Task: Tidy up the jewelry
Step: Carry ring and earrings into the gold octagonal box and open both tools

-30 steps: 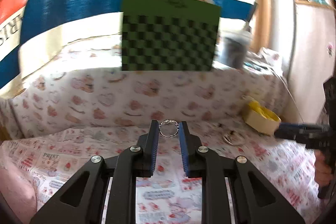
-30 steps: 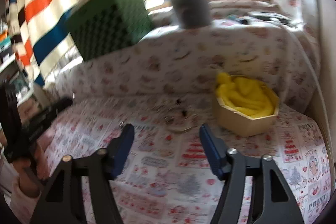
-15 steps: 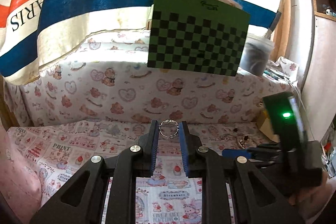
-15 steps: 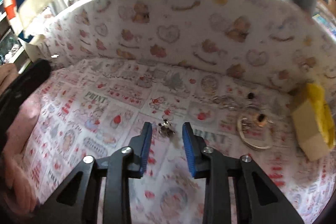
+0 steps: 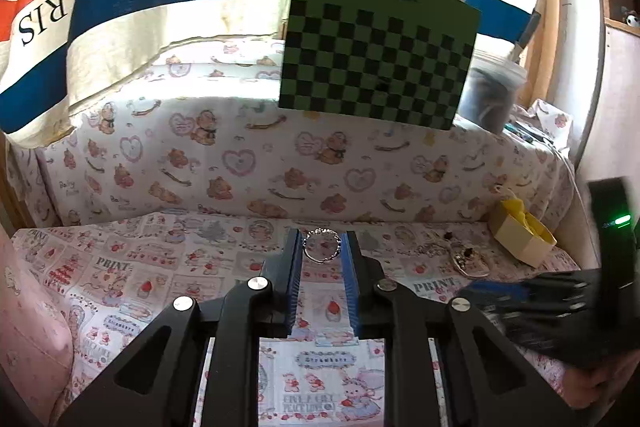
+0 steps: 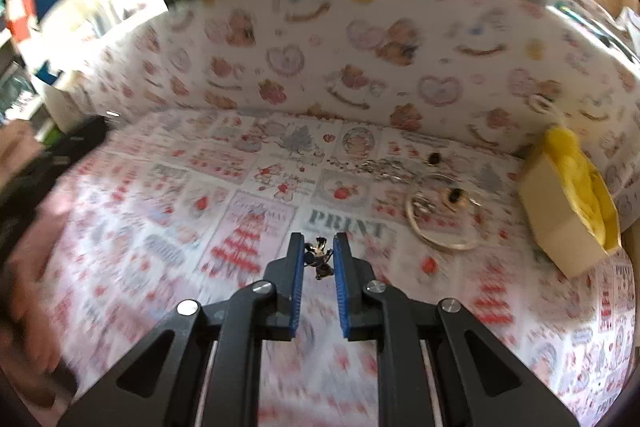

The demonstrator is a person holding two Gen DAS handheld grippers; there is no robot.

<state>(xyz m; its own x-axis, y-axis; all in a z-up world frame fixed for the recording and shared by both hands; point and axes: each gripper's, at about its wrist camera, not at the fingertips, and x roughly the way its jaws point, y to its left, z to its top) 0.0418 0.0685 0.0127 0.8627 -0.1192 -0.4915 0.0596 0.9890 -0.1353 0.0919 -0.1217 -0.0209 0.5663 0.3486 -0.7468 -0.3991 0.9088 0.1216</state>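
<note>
Legible text: printed cloth and striped banner.
Cloth reads "PRINT" repeatedly near its middle; banner shows "RIS" at left edge, mirrored "PA" top right.

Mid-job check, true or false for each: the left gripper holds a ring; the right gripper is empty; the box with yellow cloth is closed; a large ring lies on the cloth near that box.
1. The left gripper holds a ring. True.
2. The right gripper is empty. False: its jaws have just been closing on a small dark charm.
3. The box is closed. False: it is open, yellow cloth showing.
4. A large ring lies near that box. True.
</note>
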